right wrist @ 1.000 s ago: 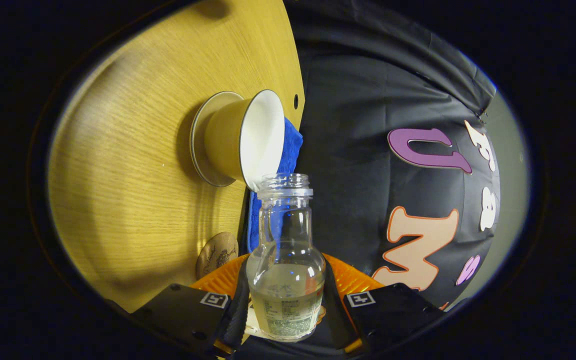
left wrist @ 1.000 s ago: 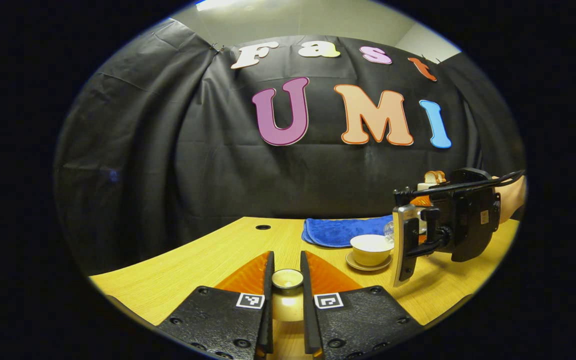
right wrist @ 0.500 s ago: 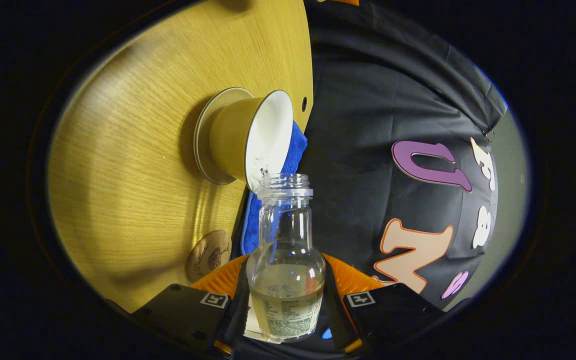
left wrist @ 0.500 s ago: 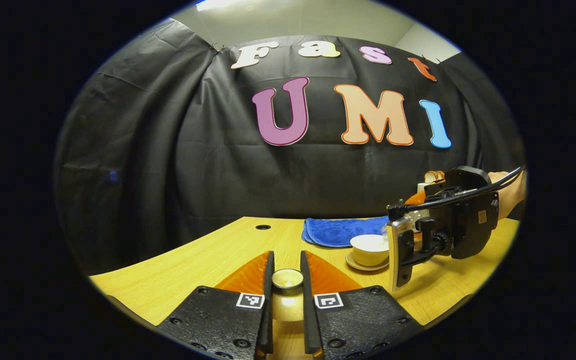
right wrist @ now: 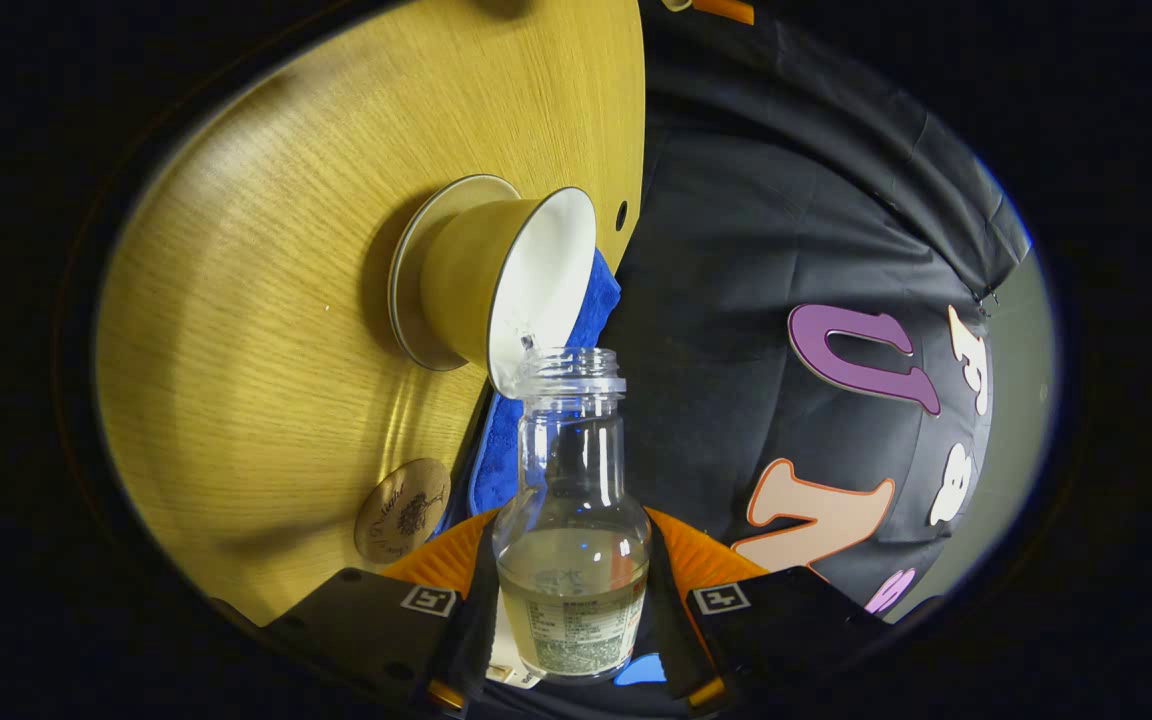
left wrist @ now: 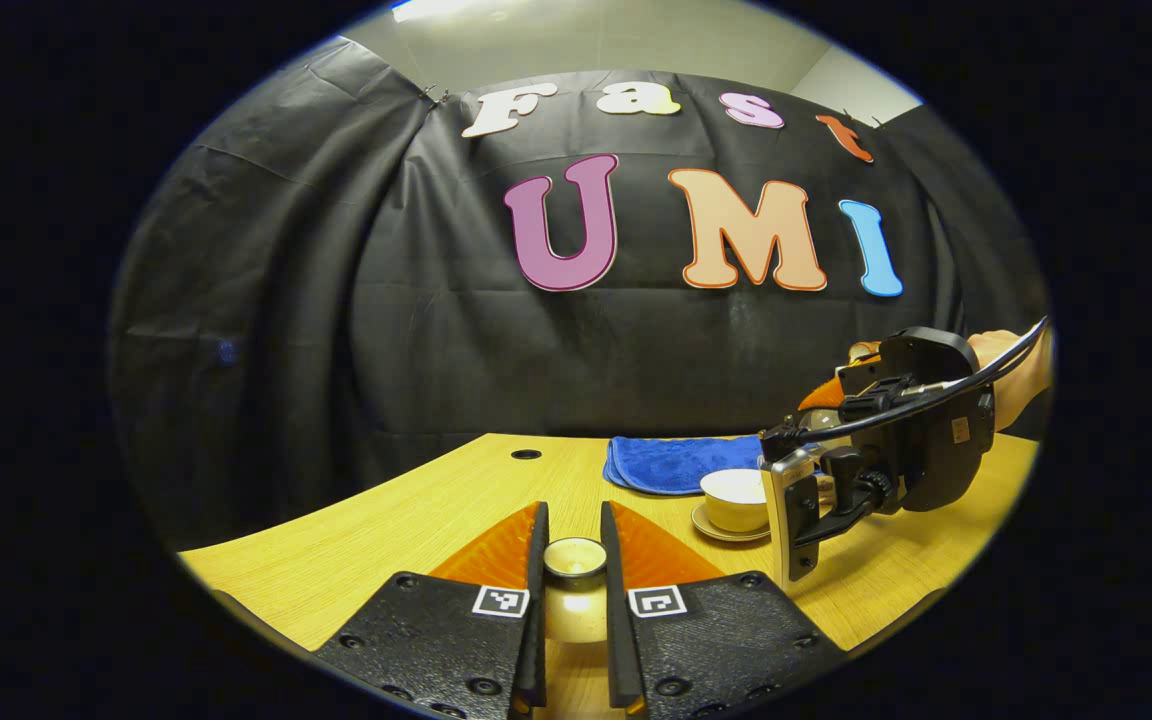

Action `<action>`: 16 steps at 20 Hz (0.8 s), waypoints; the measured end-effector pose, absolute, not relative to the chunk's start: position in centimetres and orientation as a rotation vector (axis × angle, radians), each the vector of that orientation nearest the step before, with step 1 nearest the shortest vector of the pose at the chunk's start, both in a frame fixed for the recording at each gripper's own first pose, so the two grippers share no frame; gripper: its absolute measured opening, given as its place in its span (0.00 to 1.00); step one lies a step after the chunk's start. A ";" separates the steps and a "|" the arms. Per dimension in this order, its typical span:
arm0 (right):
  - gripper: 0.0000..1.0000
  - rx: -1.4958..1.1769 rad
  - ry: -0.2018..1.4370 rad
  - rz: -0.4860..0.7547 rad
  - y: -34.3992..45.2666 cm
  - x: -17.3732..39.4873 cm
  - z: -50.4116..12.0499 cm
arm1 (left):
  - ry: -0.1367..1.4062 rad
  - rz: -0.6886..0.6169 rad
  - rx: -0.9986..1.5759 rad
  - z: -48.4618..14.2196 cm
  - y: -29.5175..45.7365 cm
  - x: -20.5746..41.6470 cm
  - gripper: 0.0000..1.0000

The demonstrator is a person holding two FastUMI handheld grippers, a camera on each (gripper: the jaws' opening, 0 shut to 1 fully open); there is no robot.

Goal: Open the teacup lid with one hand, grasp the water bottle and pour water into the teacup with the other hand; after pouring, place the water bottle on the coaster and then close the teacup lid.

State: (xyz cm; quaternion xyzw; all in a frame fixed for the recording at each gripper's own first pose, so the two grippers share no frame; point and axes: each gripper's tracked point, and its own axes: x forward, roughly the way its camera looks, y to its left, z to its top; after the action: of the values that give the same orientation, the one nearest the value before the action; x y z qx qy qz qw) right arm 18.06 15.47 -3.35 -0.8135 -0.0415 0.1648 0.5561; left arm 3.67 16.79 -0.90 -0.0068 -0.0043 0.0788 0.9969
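My left gripper (left wrist: 573, 560) is shut on the knob of the cream teacup lid (left wrist: 575, 558), held above the wooden table. The open teacup (left wrist: 734, 498) stands on its saucer (left wrist: 722, 529) to the right, and my right gripper (left wrist: 804, 500) leans over it. In the right gripper view my right gripper (right wrist: 572, 600) is shut on the clear water bottle (right wrist: 572, 520), tipped sideways. The bottle's open mouth touches the rim of the teacup (right wrist: 516, 285), and a thin trickle runs from it into the cup. The round wooden coaster (right wrist: 402, 507) lies near the bottle.
A folded blue cloth (left wrist: 678, 463) lies behind the teacup near the back wall. The wooden table (left wrist: 416, 520) has a small round hole (left wrist: 526, 454) at the back. A hand (left wrist: 1016, 375) holds the right gripper at the far right.
The right gripper has tilted the bottle further over and moved a little left toward the cup; a trickle now shows at the mouth. The left gripper with the lid has stayed still.
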 end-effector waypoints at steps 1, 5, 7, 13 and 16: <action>0.70 -1.937 -0.104 0.386 15.5 18.2 -3.1 | -0.009 0.158 -0.014 -0.9 16.8 3.7 0.22; 0.70 -1.989 -0.122 0.386 15.8 18.1 -3.1 | -0.009 0.158 -0.013 -0.9 16.8 3.7 0.22; 0.70 -2.015 -0.134 0.395 16.0 18.0 -3.0 | -0.009 0.158 -0.013 -0.9 16.8 3.7 0.22; 0.70 -2.098 -0.161 0.391 16.2 18.1 -2.6 | -0.009 0.157 -0.013 -0.9 16.8 3.7 0.22; 0.70 -2.126 -0.177 0.388 16.6 17.8 -2.6 | -0.010 0.157 -0.012 -0.9 16.8 3.7 0.22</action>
State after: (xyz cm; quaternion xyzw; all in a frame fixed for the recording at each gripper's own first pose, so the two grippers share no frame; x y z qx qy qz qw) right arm 17.78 16.56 -2.64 -0.8668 -0.0721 0.1582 0.4674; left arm 3.75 16.85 -0.86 -0.0062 -0.0049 0.0785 0.9969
